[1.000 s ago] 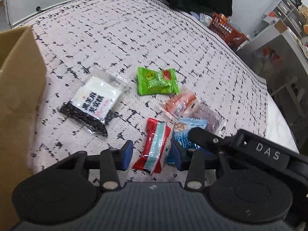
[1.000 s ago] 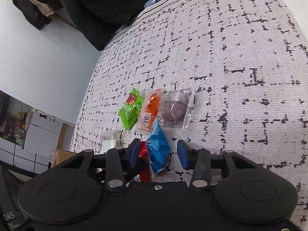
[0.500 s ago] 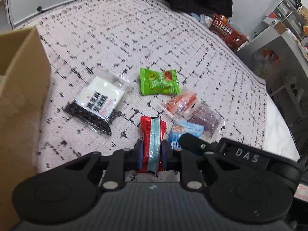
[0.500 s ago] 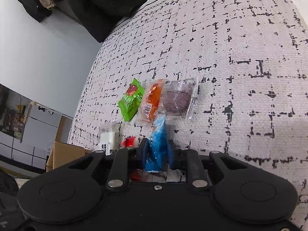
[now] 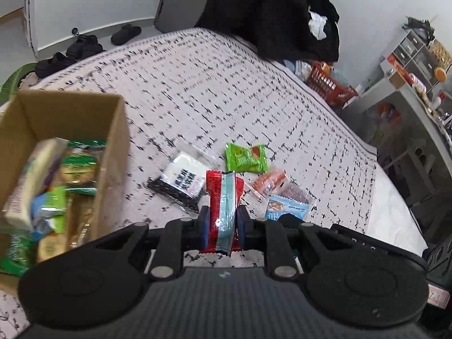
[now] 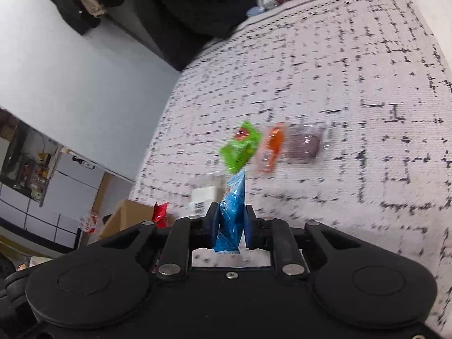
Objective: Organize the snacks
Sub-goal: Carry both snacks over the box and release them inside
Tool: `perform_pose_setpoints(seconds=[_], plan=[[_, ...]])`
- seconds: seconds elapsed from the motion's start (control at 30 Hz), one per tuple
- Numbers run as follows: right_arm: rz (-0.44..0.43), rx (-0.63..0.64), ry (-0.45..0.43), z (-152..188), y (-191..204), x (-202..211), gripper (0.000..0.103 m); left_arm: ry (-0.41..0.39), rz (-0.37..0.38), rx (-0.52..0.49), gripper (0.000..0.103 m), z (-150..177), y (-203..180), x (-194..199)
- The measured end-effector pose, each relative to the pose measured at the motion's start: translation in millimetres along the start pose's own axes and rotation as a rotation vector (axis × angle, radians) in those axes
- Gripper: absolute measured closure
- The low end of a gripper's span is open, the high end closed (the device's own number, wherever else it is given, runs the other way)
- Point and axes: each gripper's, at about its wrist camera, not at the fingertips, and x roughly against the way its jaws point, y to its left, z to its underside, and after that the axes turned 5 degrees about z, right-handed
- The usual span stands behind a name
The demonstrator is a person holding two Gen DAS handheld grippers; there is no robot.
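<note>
Left gripper [image 5: 222, 223] clamped on red-and-teal snack bar [image 5: 223, 206], both blue pads pressed to its sides, bar standing upright between them and lifted clear of the cloth. To its left, open cardboard box [image 5: 113, 130] holding a jumble of wrapped snacks, green and yellow packs visible inside, blurred. On black-flecked white cloth [image 5: 197, 84] ahead of the left gripper: black-and-white seed packet [image 5: 183, 180] lying flat just beside the box's near corner, then green packet [image 5: 246, 158], then orange packet [image 5: 268, 182] touching a clear packet with purple contents [image 5: 295, 193]. Blue packet [image 5: 285, 209] shows at the right of the held bar in the left wrist view. Right gripper [image 6: 231, 227] pinched shut on that blue packet [image 6: 231, 214], packet upright between the 2 pads, top edge reaching toward the green packet [image 6: 240, 148]. Right wrist view, motion-blurred: green, orange [image 6: 271, 148] and purple [image 6: 306, 144] packets in 1 row on the cloth, left to right, close together. Tip of the red bar [image 6: 160, 212] and box corner [image 6: 127, 214] at lower left of that view. Beyond the cloth's far edge: dark clothing [image 5: 271, 11], red basket [image 5: 329, 87]
</note>
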Motion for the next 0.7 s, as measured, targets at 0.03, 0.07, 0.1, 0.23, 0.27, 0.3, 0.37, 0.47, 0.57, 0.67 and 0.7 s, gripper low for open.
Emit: perform_pose_setpoints(seconds=[0.03, 0.07, 0.1, 0.23, 0.27, 0.3, 0.37, 0.47, 0.57, 0.67, 0.7], plan=[[-0.009, 0.003, 0.0, 1, 5, 3, 0.085, -0.006, -0.002, 0.003, 0.084, -1, 2, 5], [-0.021, 0.008, -0.001, 3, 11, 6, 0.085, -0.013, -0.004, 0.005, 0.084, -2, 4, 12], [-0.031, 0.012, -0.001, 4, 16, 8, 0.085, -0.02, -0.007, 0.008, 0.084, -2, 6, 18], [-0.066, 0.039, -0.003, 13, 41, 17, 0.085, -0.047, -0.023, 0.017, 0.084, -5, 16, 42], [-0.073, 0.045, -0.004, 15, 47, 19, 0.085, -0.053, -0.028, 0.022, 0.084, -6, 19, 47], [-0.078, 0.05, -0.004, 17, 52, 21, 0.085, -0.057, -0.03, 0.026, 0.084, -7, 22, 52], [-0.09, 0.058, -0.003, 21, 62, 24, 0.085, -0.07, -0.04, 0.036, 0.084, -9, 28, 62], [-0.101, 0.069, -0.004, 27, 77, 29, 0.085, -0.085, -0.049, 0.047, 0.084, -11, 38, 76], [-0.111, 0.088, -0.005, 31, 91, 33, 0.085, -0.098, -0.059, 0.058, 0.084, -14, 47, 89], [-0.115, 0.11, -0.007, 36, 105, 36, 0.085, -0.108, -0.061, 0.079, 0.084, -17, 59, 101], [-0.116, 0.116, -0.007, 37, 109, 36, 0.085, -0.111, -0.062, 0.083, 0.084, -18, 63, 105]])
